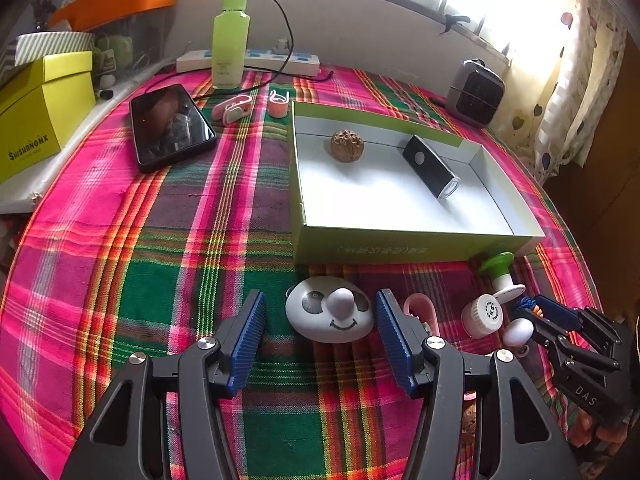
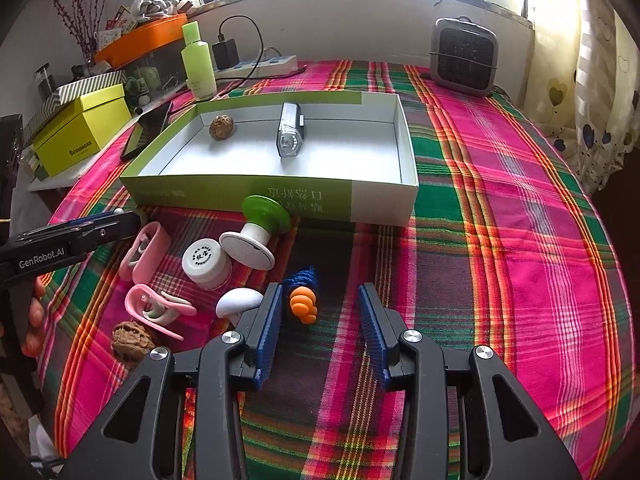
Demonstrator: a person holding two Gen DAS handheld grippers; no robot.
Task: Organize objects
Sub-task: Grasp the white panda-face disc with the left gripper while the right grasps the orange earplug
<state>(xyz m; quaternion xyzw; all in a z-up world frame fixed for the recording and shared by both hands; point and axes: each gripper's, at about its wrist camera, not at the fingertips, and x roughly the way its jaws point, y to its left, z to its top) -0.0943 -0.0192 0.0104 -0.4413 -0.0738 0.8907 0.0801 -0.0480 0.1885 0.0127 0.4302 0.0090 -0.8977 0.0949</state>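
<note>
both grippers hover open over the clutter in front of the box

the plaid cloth (image 2: 500, 208) covers the surface, and on it sits a shallow green box (image 2: 240, 194) with a white inside. two things lie in the box: a walnut (image 2: 221, 127) toward its far left corner and a black flashlight (image 2: 290, 134) near the middle, well apart from each other.

the left gripper (image 1: 320, 330) hangs low just in front of the box, its blue-padded fingers (image 1: 250, 340) spread wide with nothing between them. a white smiley-face toy (image 1: 330, 314) rests on the cloth just ahead of the gap, closer to the right finger; whether it touches the pad is hard to tell.

the right gripper (image 2: 318, 330) is also spread open and holds nothing. a small orange and blue knitted toy (image 2: 303, 294) lies just past its fingertips, close beside the left finger.

to the left of that toy the loose things crowd together: a white mushroom-shaped piece (image 2: 239, 302), a white round jar (image 2: 206, 262), a green and white spool-shaped item (image 2: 258, 230) tipped on its side against the box front, two pink clips (image 2: 146, 254), and a second walnut (image 2: 130, 340) nearest the edge.

farther back on the left lie a black phone (image 1: 170, 126) and a green bottle (image 1: 230, 38) standing upright by a power strip (image 1: 248, 62). a small grey heater (image 2: 464, 56) stands at the far right.
</note>
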